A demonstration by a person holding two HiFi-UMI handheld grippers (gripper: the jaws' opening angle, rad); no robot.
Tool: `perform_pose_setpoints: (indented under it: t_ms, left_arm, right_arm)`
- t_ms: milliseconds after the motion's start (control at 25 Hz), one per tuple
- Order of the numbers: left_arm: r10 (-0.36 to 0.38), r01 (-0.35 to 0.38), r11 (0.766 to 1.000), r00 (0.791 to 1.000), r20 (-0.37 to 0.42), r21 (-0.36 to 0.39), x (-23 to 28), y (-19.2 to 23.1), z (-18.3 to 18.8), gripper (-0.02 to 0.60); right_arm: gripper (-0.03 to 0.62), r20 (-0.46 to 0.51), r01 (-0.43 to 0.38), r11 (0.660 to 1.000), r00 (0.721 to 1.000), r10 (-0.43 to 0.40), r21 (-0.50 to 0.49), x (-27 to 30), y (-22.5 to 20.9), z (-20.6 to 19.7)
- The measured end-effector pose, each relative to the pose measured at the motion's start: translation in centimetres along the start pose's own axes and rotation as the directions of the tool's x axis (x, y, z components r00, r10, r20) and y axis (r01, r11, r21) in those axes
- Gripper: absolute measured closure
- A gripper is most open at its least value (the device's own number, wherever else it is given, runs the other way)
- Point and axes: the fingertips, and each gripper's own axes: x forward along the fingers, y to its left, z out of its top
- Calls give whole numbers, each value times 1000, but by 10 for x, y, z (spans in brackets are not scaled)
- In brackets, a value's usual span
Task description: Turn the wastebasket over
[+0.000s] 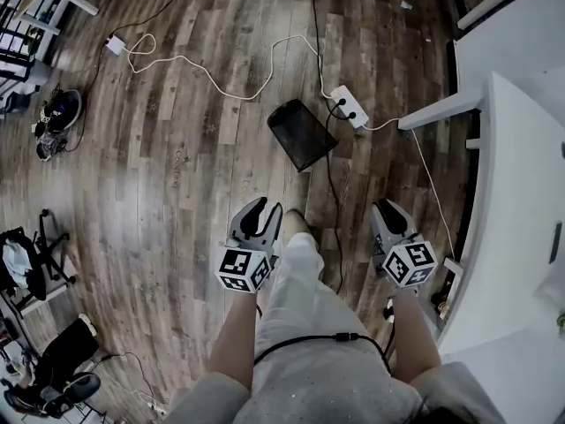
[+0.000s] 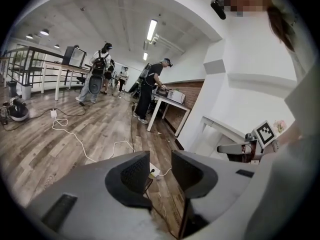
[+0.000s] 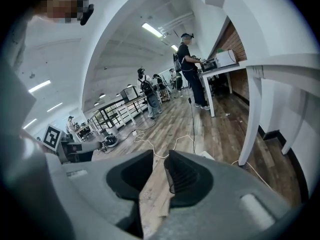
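Wastebasket [image 1: 302, 133] sat on the floor [image 1: 177, 157] ahead of you, well apart from both grippers and just beside the power strip [image 1: 347, 106]. A black cable [image 1: 328, 170] ran along its right edge.

- Left gripper [image 1: 267, 207]: jaws apart, nothing between them, only floor and the strip visible through the gap.
- Right gripper [image 1: 391, 208]: jaws apart by a narrower gap, also empty.
- You held both close to your body, one on either side of your leg, and neither was near the basket.

Orientation: from the head view I couldn't tell whether the dark face pointing up was the base or a side wall. No open mouth showed.

Handling, as a judgement:
- It looked small and thin-walled, so probably light and a bit flexible.
- A hard pinch mid-wall would likely bow it or slip off.
- The better hold was an edge: one jaw inside and one outside at the rim, or across a corner where the wall is stiffest.
- One gripper could lift and rotate it while the other steadied the far side.
- A light basket would skate on smooth planks if pushed rather than gripped.
- The cable and strip sat close enough to snag during the flip.
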Motion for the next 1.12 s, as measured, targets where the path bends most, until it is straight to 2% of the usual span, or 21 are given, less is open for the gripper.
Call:
perform_pose_setpoints:
  t_ms: [320, 560, 680, 800, 960, 1040, 1120]
  left_arm:
    - [-42, 45, 999, 996, -79, 29, 55, 24, -21, 448]
    - [-52, 55, 998, 993, -102, 23, 95, 38, -50, 448]
    - [-55, 56, 998, 991, -120, 6, 117, 45, -65, 448]
    - [-56, 55, 998, 990, -128, -11, 135, 48, -73, 448]
    - [-62, 59, 998, 989, -136, -26, 154, 42, -80, 448]
    - [-65, 61, 998, 988, -139, -31, 163, 39, -82, 448]
    - [-65, 60, 998, 988, -144, -33, 171, 39, -86, 448]
  right_arm:
    - [507, -39, 39, 999, 998, -39, 0, 49, -39, -17]
    - [507, -62, 57, 997, 997, -55, 45, 82, -63, -53]
    - [505, -45, 102, 991, 994, -98, 89, 93, -79, -62]
    - [505, 20, 203, 956, 977, -212, 214, 96, -101, -58]
    - [505, 113, 309, 863, 918, -381, 400, 91, -132, -47]
    - [505, 132, 337, 840, 895, -426, 426, 92, -146, -41]
    - [505, 157, 341, 842, 886, -437, 419, 97, -158, -32]
